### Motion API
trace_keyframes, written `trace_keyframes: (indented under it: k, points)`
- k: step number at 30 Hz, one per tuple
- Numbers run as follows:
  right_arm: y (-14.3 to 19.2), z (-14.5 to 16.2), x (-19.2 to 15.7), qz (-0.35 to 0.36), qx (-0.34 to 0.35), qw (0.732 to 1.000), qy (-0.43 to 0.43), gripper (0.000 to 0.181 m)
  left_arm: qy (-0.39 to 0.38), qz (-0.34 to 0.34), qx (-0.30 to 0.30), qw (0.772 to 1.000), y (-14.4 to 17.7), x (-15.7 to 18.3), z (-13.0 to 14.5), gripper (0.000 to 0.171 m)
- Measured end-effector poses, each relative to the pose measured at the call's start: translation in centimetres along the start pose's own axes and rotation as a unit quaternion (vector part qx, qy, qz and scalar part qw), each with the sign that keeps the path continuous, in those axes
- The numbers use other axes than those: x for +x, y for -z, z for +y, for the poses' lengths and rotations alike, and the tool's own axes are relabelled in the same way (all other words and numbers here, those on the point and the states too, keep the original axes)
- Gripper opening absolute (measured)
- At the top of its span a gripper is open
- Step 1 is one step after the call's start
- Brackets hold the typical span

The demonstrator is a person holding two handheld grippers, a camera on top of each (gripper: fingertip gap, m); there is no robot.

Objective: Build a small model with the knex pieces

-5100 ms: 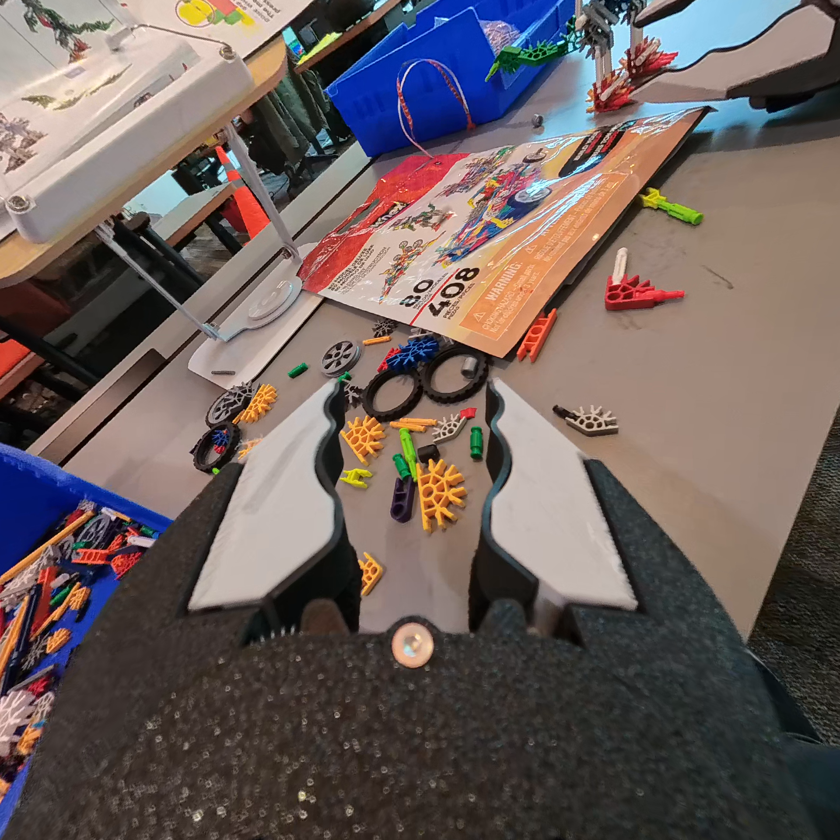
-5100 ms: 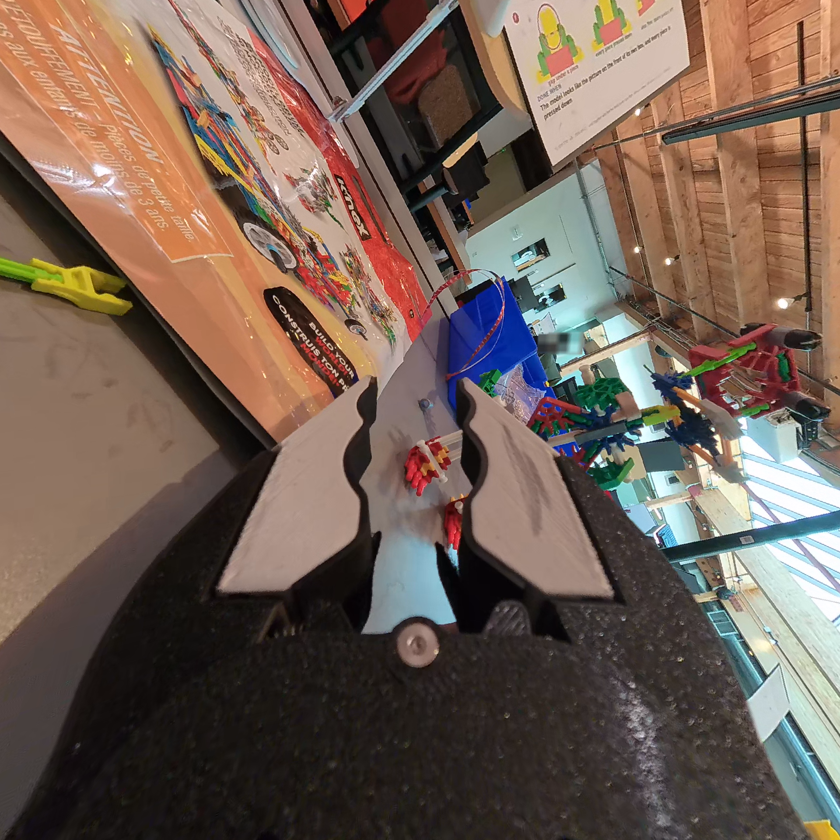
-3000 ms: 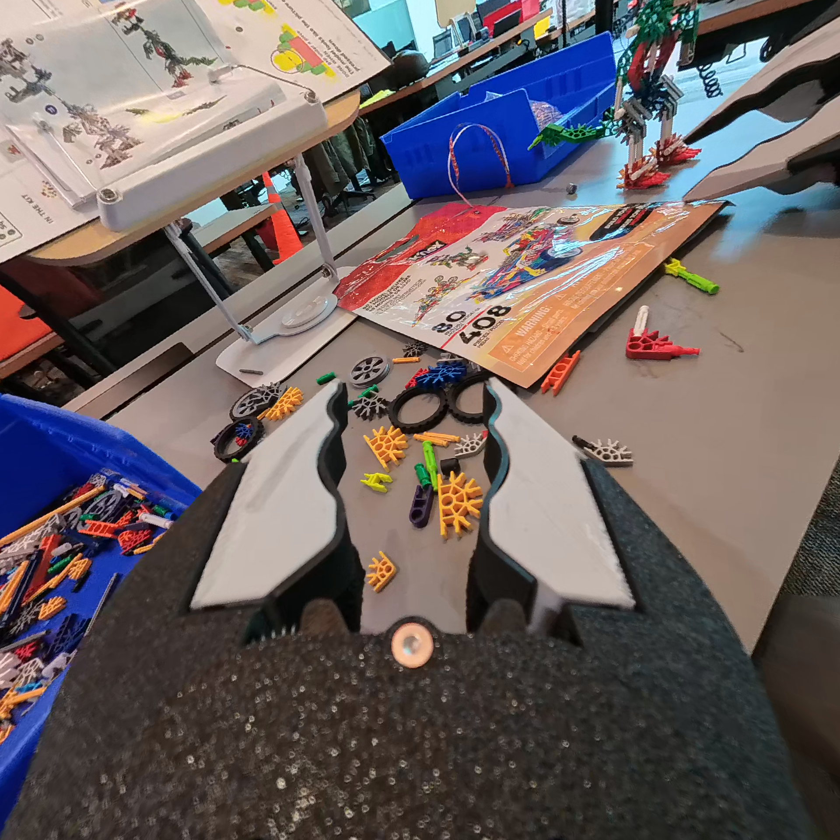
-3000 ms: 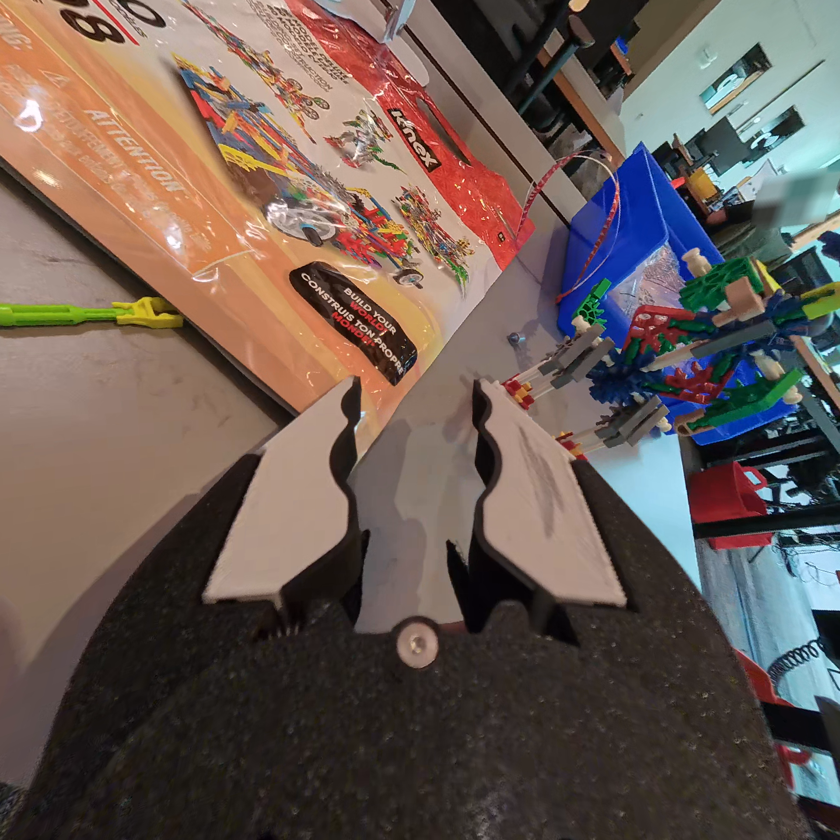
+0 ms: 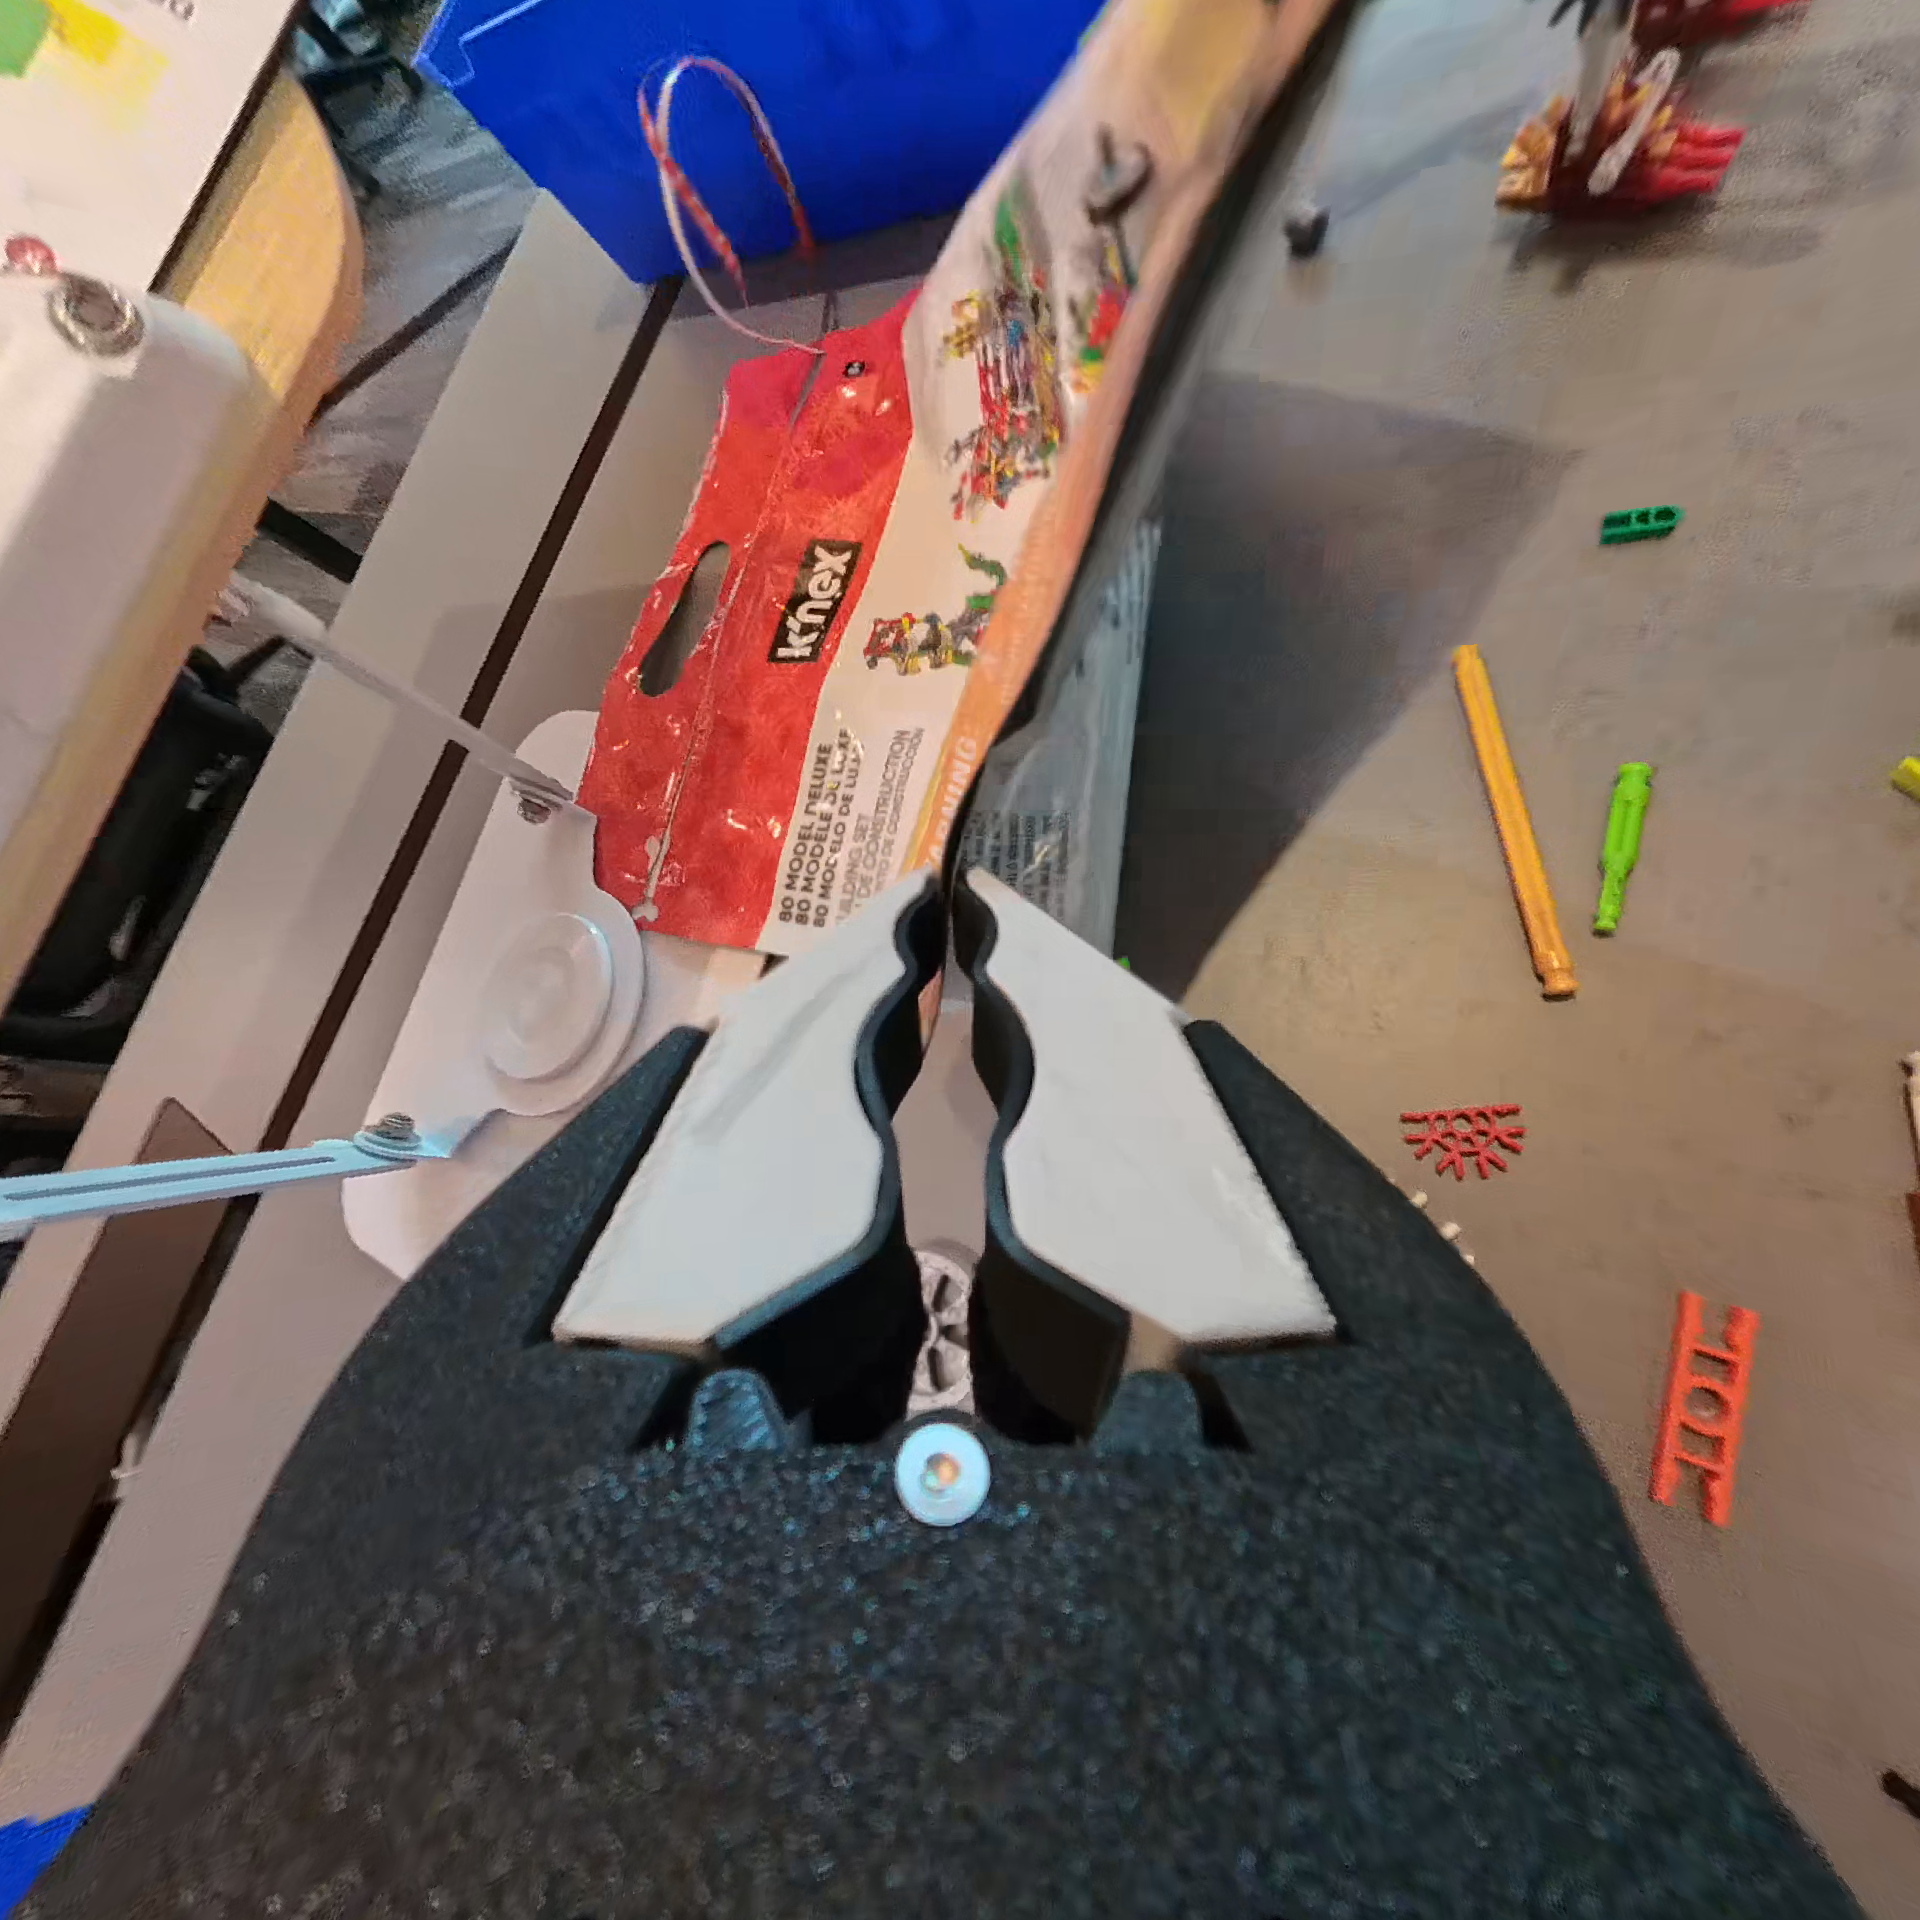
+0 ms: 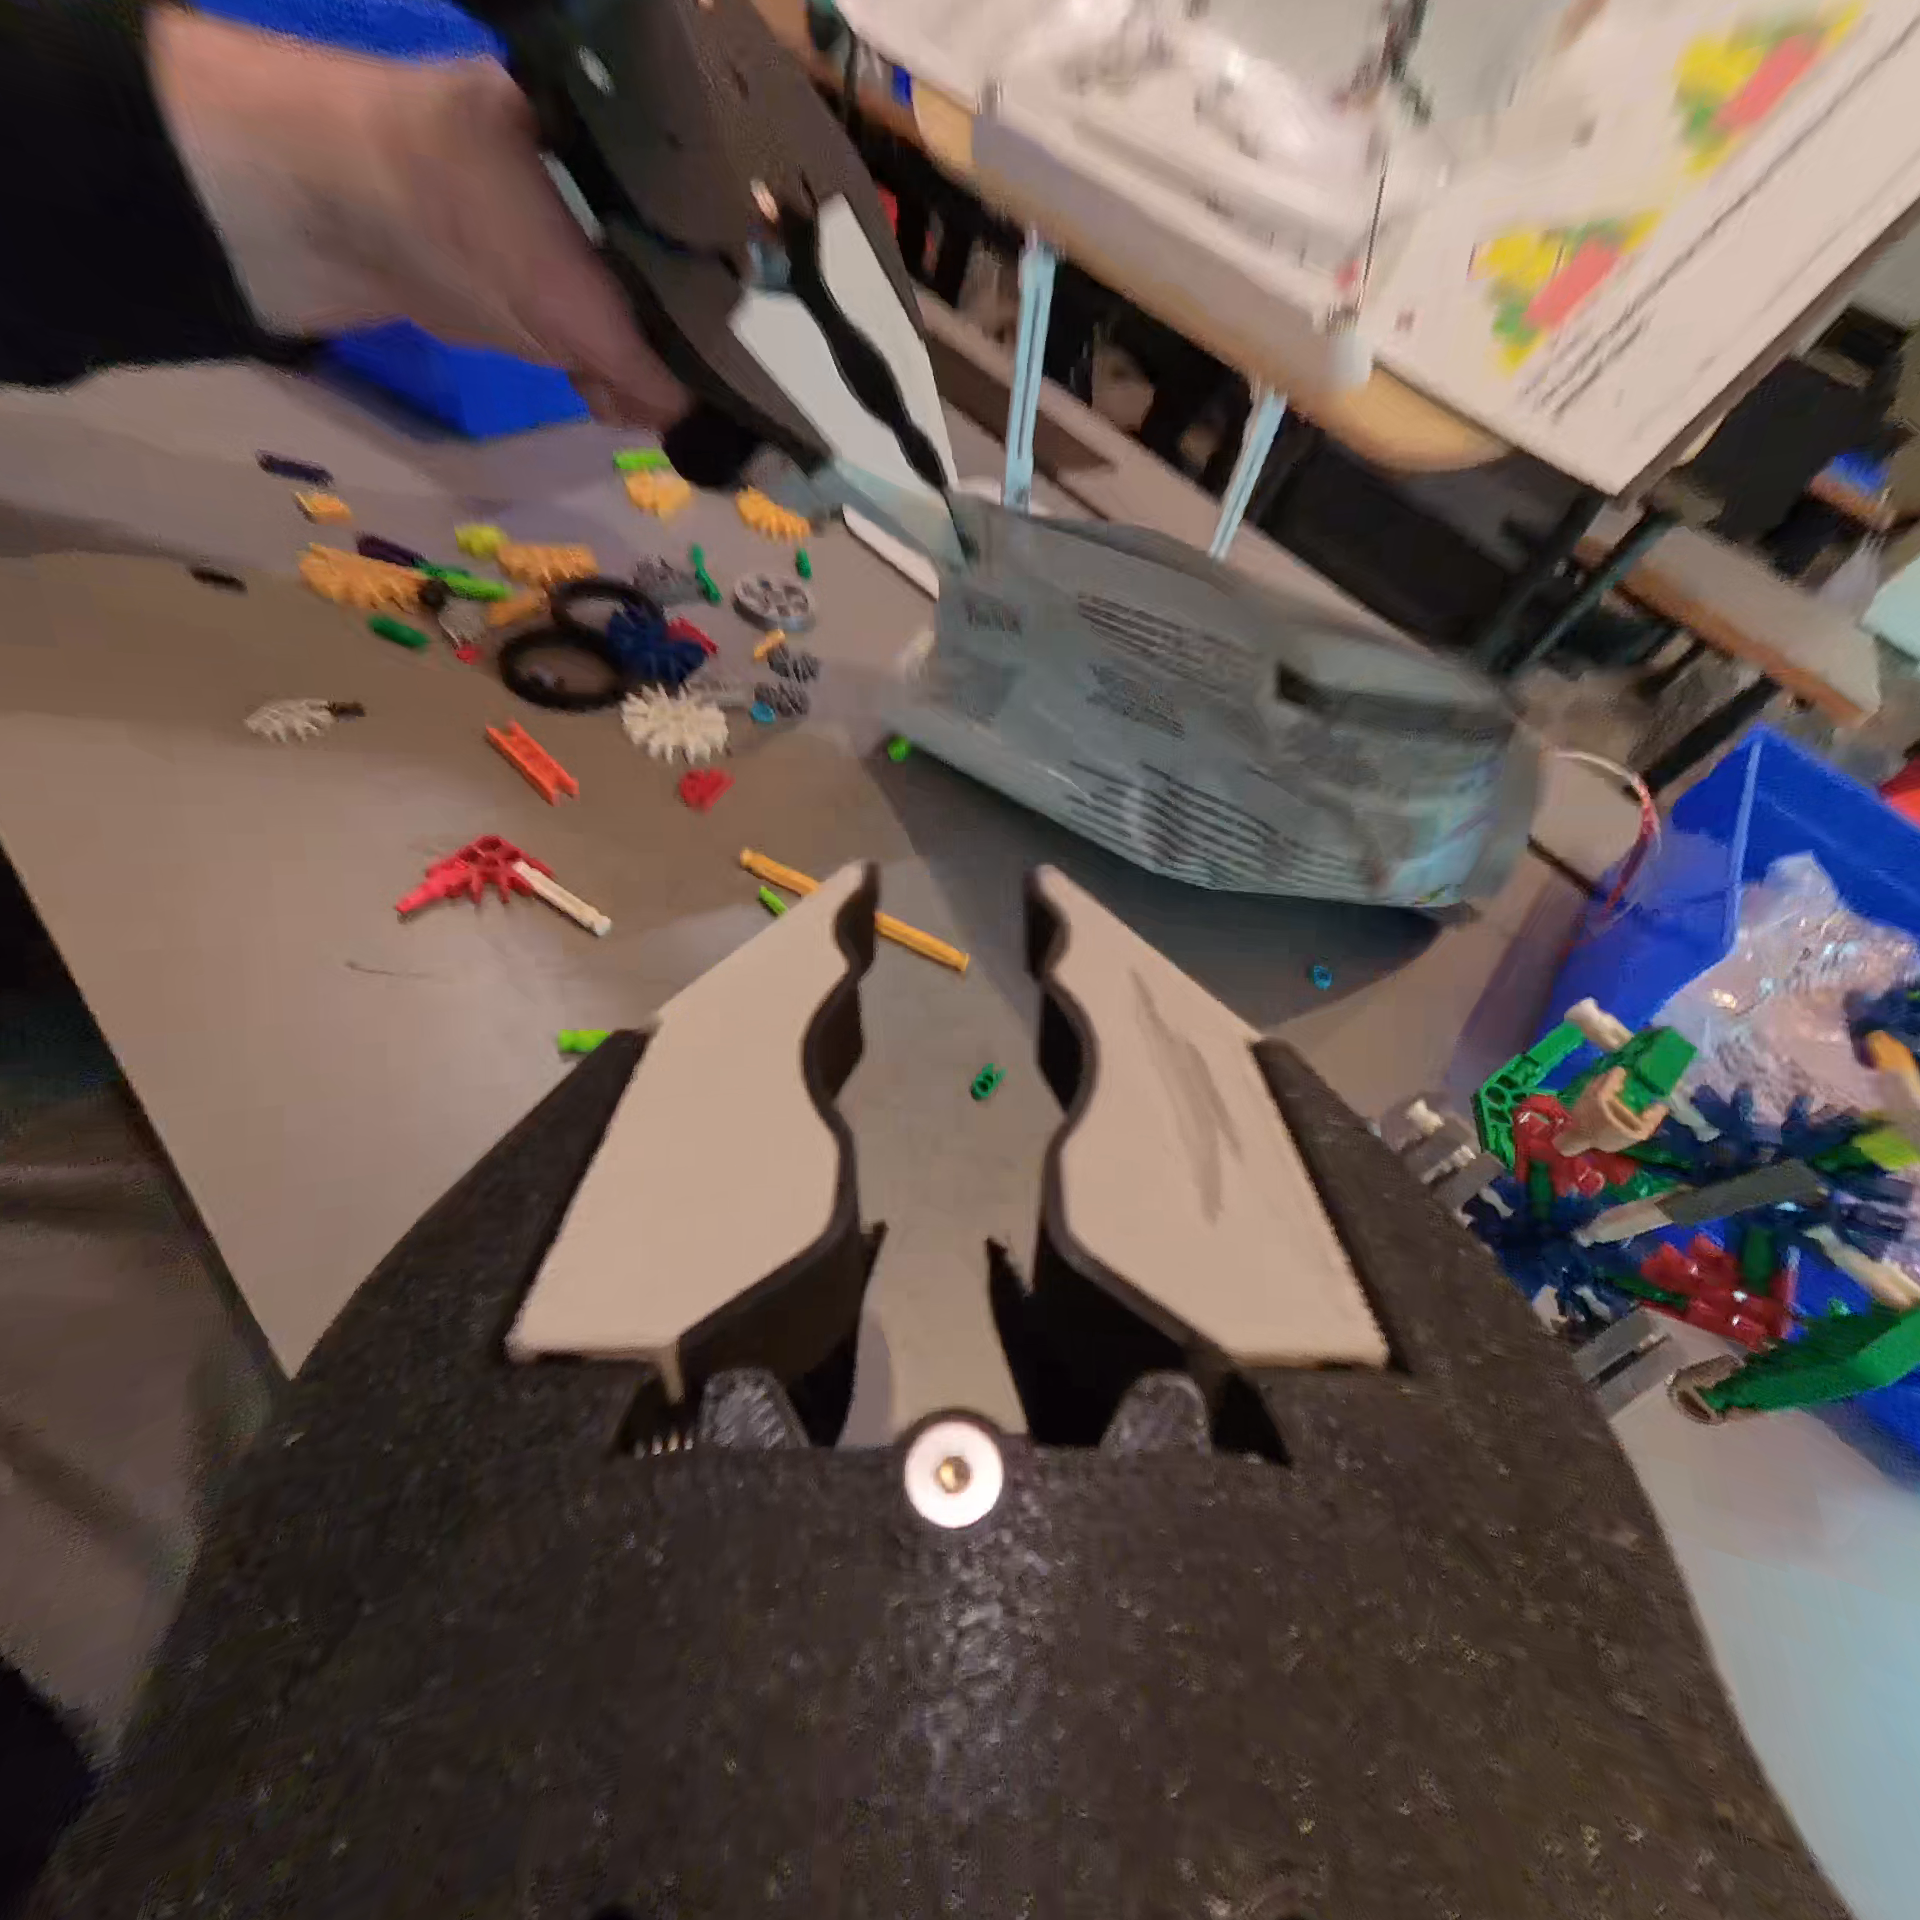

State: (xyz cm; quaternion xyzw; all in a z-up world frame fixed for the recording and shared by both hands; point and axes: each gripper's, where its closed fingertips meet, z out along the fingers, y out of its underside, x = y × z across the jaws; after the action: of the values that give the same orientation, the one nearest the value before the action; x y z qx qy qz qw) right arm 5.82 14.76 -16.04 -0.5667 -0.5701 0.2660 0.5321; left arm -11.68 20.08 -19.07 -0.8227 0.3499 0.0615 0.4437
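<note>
Left tongs (image 5: 948, 883) are pressed together on the near edge of the glossy toy-set packaging sheet (image 5: 831, 644), pinching it right at the tips. The sheet is lifted at that edge and bows up off the tabletop (image 5: 1351, 1039); its far end trails toward the blue bin (image 5: 810, 114). Long axis of the sheet runs straight away from the left tongs. In the right wrist view the grey printed underside (image 6: 1195, 707) faces the camera, and the hand (image 6: 395, 218) gripping the left tool sits above it.

Right tongs (image 6: 951, 883) are spread, holding nothing, low over the tabletop, well apart from the sheet. Nearest to them: an orange rod (image 6: 914, 940) just past the tips, lying crosswise, and a small green connector (image 6: 985, 1081) showing between the fingers. Left is plainly the nearer tool to the sheet.

Loose parts pile (image 6: 582, 623) lies left of the sheet; a built model (image 6: 1704, 1195) at right, by a second blue bin (image 6: 1766, 831).

Hard to read: right view is motion-blurred. A grey wheel (image 5: 945, 1320) shows deep between the left fingers; can't tell if it lies on the tabletop below or is caught there. The sheet's far end is cut off.
</note>
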Motion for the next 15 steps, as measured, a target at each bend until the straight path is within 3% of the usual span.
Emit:
trace_keyframes:
  k: [1, 4, 7, 12, 15]
  points:
    - [0.1, 0.1, -0.3, -0.006, -0.004, 1.0, -0.009, 0.018, 0.008, 0.005, 0.003, 1.0, -0.1, -0.1, 0.0, 0.0]
    - [-2.0, 5.6, 0.3, -0.005, -0.129, 0.99, -0.058, 0.024, 0.026, 0.015, 0.009, 1.0, -0.2, -0.3, -0.1, 0.0]
    - [-4.0, 9.0, 0.2, -0.021, -0.192, 0.975, -0.112, 0.028, 0.026, 0.016, 0.015, 0.999, -0.1, -0.2, -0.4, 0.0]
    - [-5.5, 10.4, 0.7, -0.004, -0.24, 0.965, -0.105, 0.022, 0.01, 0.019, 0.007, 1.0, 0.2, 0.5, -0.7, 0.0]
    - [-5.8, 10.6, 1.4, 0.002, -0.244, 0.964, -0.106, 0.005, -0.003, 0.02, 0.005, 1.0, 0.3, 0.9, -0.9, 0.0]
